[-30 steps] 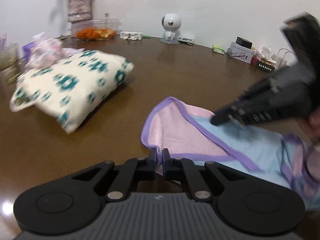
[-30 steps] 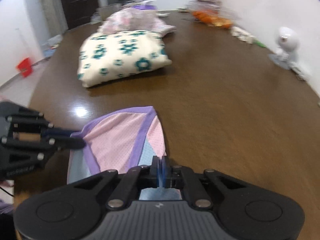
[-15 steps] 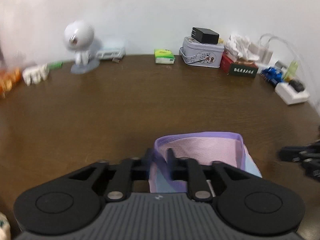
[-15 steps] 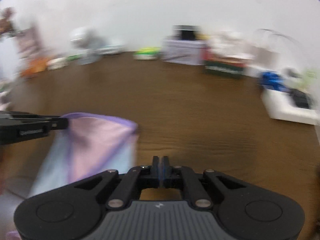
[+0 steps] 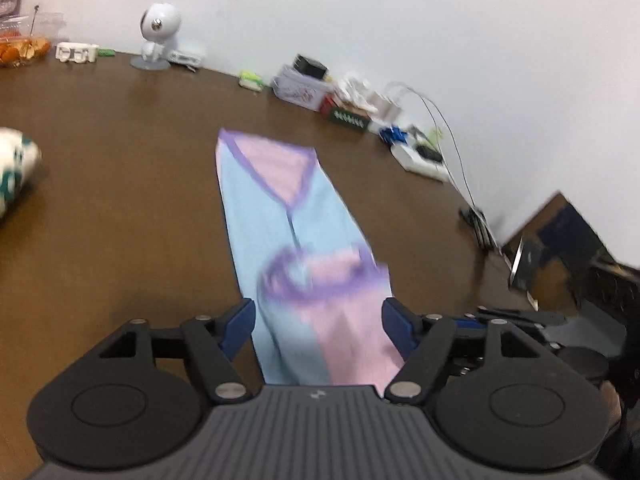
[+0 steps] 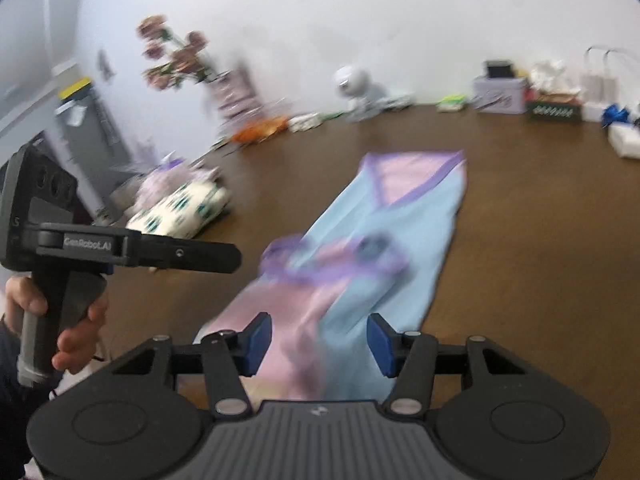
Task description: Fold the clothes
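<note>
1. Closest to you, your left gripper [image 5: 318,326] has its jaws well apart and opening; the near end of the garment [image 5: 288,216] shows between its blue pads [image 5: 240,326], but they do not press on it.
2. Your right gripper [image 6: 320,340] is also opening, its pads standing to either side of the pink near end of the cloth without pinching it. In that view your left hand [image 6: 60,320] grips the other tool's handle off to the left.
3. The garment lies stretched lengthways on the brown table [image 5: 120,200], running away from you: light blue body, pink panels, purple trim. Its near part is blurred and looks rumpled around a purple-edged loop; the far end lies flat with a V-shaped trim.
4. On both long sides of the garment the tabletop is bare wood, with wider room on your left.
5. Farther left sits a folded cream cloth with teal flowers [image 6: 180,208], well apart from the garment, with a pale bundle behind it.
6. On your right the table edge curves away, with a cable [image 5: 452,152] trailing toward it and a dark box [image 5: 560,248] beyond the edge.
7. Along the far edge against the wall stand a white round-headed figure [image 5: 158,36], a tin [image 5: 298,86], small boxes, a container of orange snacks [image 5: 20,46] and a vase of flowers [image 6: 176,56].
</note>
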{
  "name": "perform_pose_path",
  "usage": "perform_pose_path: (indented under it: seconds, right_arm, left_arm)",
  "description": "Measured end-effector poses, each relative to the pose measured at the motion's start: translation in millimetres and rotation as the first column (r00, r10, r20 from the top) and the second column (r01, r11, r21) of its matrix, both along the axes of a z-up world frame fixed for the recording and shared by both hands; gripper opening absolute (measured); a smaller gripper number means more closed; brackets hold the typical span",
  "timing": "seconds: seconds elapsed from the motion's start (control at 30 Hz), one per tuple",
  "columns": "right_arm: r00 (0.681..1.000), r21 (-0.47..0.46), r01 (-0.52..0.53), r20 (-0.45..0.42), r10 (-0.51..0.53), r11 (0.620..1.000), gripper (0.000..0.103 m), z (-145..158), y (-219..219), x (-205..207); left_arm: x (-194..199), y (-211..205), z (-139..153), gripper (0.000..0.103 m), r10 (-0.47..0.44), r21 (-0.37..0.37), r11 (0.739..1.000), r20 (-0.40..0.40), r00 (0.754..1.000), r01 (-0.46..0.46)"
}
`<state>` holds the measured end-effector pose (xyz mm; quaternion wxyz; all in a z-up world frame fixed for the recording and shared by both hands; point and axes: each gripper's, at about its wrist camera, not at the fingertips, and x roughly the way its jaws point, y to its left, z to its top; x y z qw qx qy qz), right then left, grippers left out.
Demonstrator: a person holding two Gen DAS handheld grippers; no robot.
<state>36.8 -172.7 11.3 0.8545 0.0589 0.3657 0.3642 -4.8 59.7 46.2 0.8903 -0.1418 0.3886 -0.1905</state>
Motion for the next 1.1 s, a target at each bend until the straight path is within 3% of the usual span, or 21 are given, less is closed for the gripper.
perform_pose_path:
  seconds: [0.1, 0.17, 0.23, 0.27, 0.33, 0.37, 0.4, 0.57, 0.63, 0.77, 0.9, 1.1]
  right_arm:
    - [0.999, -0.001, -0.016, -0.032, 0.016, 1.0, 0.052, -15, 5, -7]
    - [0.999, -0.011, -0.048, -0.009, 0.048, 0.999, 0.054, -17, 9, -13]
    - [0.997, -0.028, -0.076, 0.008, 0.076, 0.997, 0.054, -18, 10, -16]
    - [0.997, -0.033, -0.076, 0.01, 0.077, 0.997, 0.053, -18, 10, -19]
    - [0.999, -0.036, -0.054, 0.0, 0.054, 0.998, 0.032, -19, 7, -23]
    - [0.999, -0.036, -0.038, -0.006, 0.038, 0.999, 0.018, -20, 5, -26]
    - [1.0, -0.036, -0.023, -0.011, 0.023, 0.999, 0.01, -21, 2, -28]
    - [0.999, -0.026, -0.006, -0.033, 0.005, 1.0, 0.006, -23, -12, -51]
    - [1.0, -0.021, -0.014, -0.026, 0.013, 1.0, 0.006, -21, -16, -64]
    - [0.999, 0.041, -0.025, 0.04, 0.023, 0.999, 0.018, -10, -32, -87]
    - [0.991, 0.035, 0.018, 0.13, -0.022, 0.999, 0.062, -4, -41, -90]
    - [0.98, -0.007, 0.038, 0.195, -0.036, 0.999, 0.072, 0, -40, -89]
  left_arm:
    - [-5, -10, -11, 0.072, -0.008, 0.056, 0.998, -0.06, 0.998, 0.011]
    - [-9, -17, -14, 0.069, -0.019, 0.083, 0.996, -0.073, 0.997, 0.025]
    - [-12, -20, -16, 0.044, -0.025, 0.096, 0.995, -0.064, 0.998, 0.031]
    - [-12, -21, -16, 0.039, -0.017, 0.102, 0.994, -0.068, 0.998, 0.024]
    - [-13, -23, -15, 0.027, -0.003, 0.113, 0.994, -0.079, 0.997, 0.012]
    - [-14, -23, -14, 0.026, 0.0, 0.115, 0.993, -0.084, 0.996, 0.01]
    - [-16, -24, -14, 0.025, 0.003, 0.117, 0.993, -0.088, 0.996, 0.007]
    - [-39, -28, -9, 0.024, -0.007, 0.133, 0.991, -0.091, 0.996, 0.019]
    - [-46, -26, -8, 0.035, -0.002, 0.143, 0.99, -0.081, 0.997, 0.013]
    - [-62, -23, -1, 0.042, -0.026, 0.191, 0.981, -0.027, 0.999, 0.03]
    - [-69, -25, 2, 0.051, -0.028, 0.204, 0.979, 0.013, 1.0, 0.025]
    - [-70, -28, 1, 0.061, -0.026, 0.23, 0.973, 0.049, 0.998, 0.014]
